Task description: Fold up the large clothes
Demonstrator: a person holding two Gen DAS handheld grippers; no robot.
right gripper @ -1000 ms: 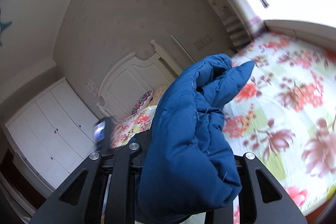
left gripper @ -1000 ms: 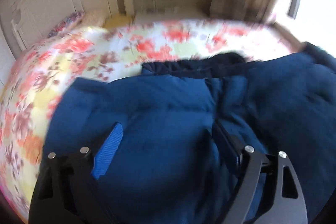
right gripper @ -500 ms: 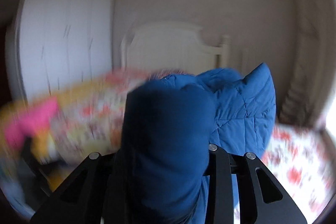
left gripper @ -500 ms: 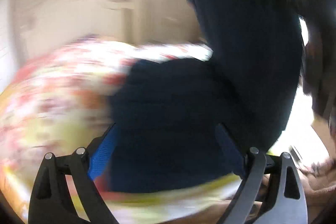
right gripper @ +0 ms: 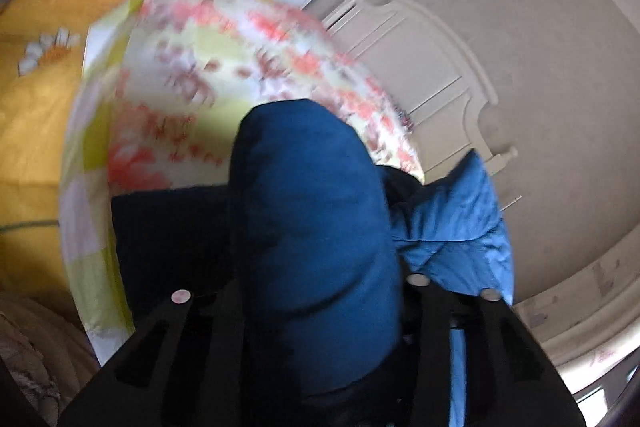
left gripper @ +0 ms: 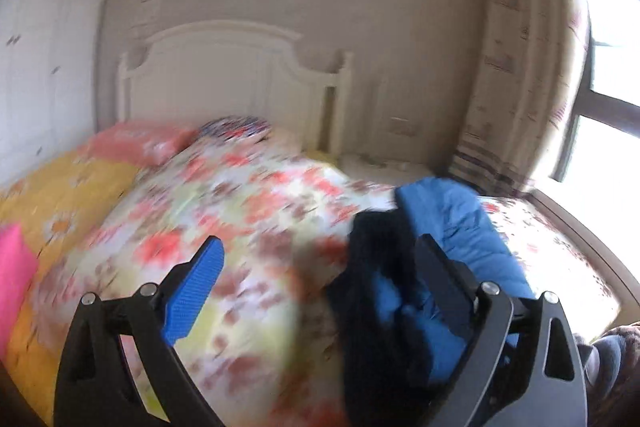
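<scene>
The right gripper (right gripper: 320, 291) is clamped on a thick roll of the blue padded jacket (right gripper: 316, 227), lifted over the floral bed (left gripper: 260, 211); the left gripper (left gripper: 320, 267), just opening, stands wide, gripping nothing; puffy, soft, slippery stuff, best pinched at hems.

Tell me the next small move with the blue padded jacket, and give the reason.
Probably lower the right gripper and lay the jacket flat on the floral bedspread. It is bunched thickly between the right jaws and held up over the bed. The left gripper, whose jaws have just been opening, stands wide with only a fold against one finger, free to smooth.
</scene>
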